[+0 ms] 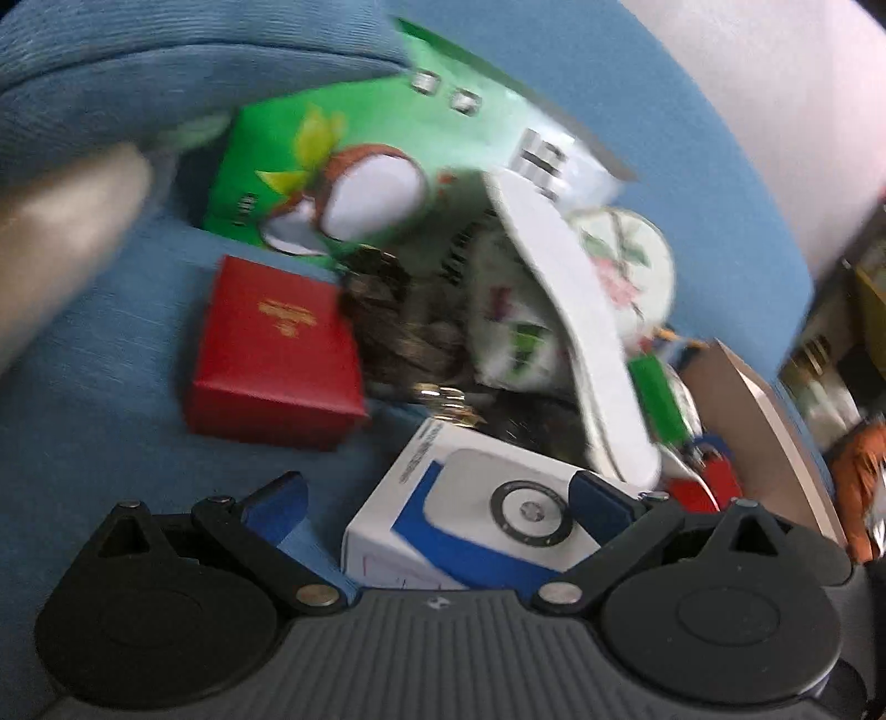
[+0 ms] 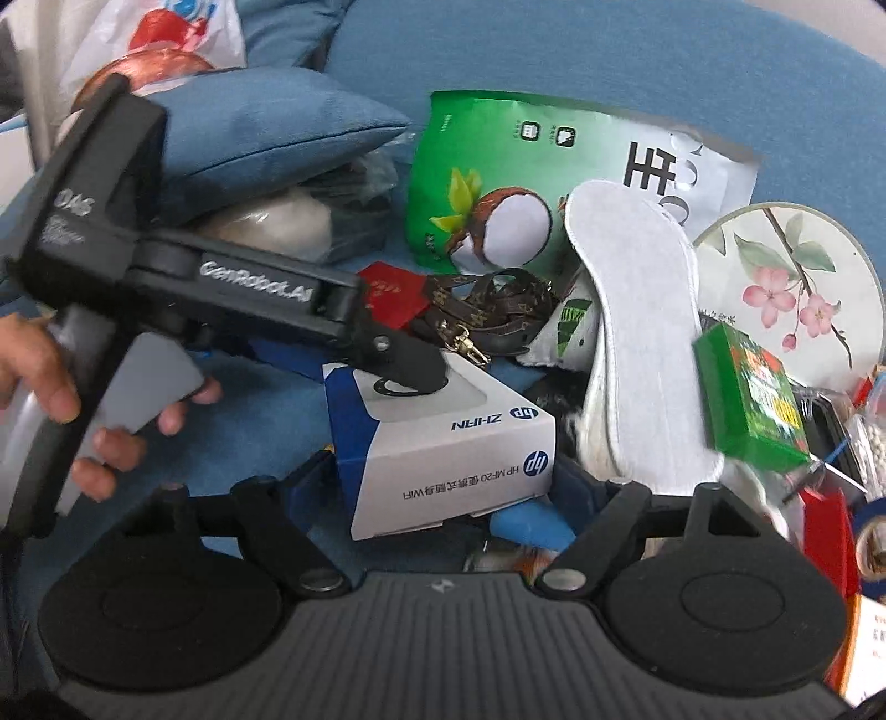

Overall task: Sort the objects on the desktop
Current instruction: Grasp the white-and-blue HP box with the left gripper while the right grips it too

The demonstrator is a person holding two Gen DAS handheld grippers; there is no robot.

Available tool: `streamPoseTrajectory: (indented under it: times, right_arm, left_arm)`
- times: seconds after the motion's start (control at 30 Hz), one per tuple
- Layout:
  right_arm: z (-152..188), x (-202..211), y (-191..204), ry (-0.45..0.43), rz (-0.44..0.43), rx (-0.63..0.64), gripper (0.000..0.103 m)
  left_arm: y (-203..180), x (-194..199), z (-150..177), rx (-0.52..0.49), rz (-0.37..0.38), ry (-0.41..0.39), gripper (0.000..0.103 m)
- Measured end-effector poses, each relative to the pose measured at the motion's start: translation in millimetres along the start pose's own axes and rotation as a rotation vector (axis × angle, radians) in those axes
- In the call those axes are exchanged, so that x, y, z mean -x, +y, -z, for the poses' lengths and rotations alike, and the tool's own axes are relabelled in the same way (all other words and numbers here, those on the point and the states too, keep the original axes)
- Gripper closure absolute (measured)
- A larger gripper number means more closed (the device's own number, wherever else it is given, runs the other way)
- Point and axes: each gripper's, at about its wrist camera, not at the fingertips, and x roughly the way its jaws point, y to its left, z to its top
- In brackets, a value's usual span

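A white and blue HP WiFi box [image 1: 476,520] [image 2: 443,443] lies on the blue cushion among a heap of objects. My left gripper [image 1: 437,498] is open, its blue fingers on either side of the box's near end; in the right wrist view its black body [image 2: 398,354] sits over the box's far end. My right gripper [image 2: 459,487] is open, its fingers flanking the box's near end. A red box [image 1: 274,354], a green coconut bag [image 2: 498,183] [image 1: 343,171], a white insole [image 2: 637,338] [image 1: 581,332] and a brown strap [image 2: 493,310] lie behind.
A round flowered fan [image 2: 786,282] and a small green box [image 2: 747,393] lie right. A blue pillow [image 2: 260,138] and a plastic bag [image 2: 166,33] sit back left. A cardboard box [image 1: 764,421] stands at the right.
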Motion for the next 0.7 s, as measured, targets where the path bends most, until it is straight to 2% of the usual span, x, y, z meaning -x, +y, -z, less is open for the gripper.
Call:
streamPoseTrajectory:
  times: [0.07,0.13,0.3,0.4,0.53,0.7]
  right_arm:
    - [7.6,11.8,0.8,0.001,-0.01,0.002,0.023]
    - [17.9,29.9,-0.5,0.005,-0.032,-0.011,0.023]
    - [55.7,89.9,-0.3,-0.005,-0.084,-0.003,0.023]
    - [85.8,122.4,-6.2,0.005,-0.061,-0.03,0.023]
    - [123.3,147.3,-22.9,0.068,0.011,-0.115,0.022]
    - [149.5,165.2,-30.5,0.075,0.059,-0.177,0.017]
  left_arm:
    - [-12.9,5.2,8.1,-0.02,0.037,0.029,0.005]
    - [-29.7,13.0,18.6,-0.039,0.096,0.058,0.006]
    - [-87.5,31.2,57.1,-0.19,0.159,0.128,0.006]
    - [-123.4,31.3,84.6,-0.264,0.214,0.189,0.006]
    - [-156.5,28.2,114.8,-0.395,0.181,0.235,0.006]
    - [-166.7,22.7,122.9,-0.403,0.142,0.289,0.006]
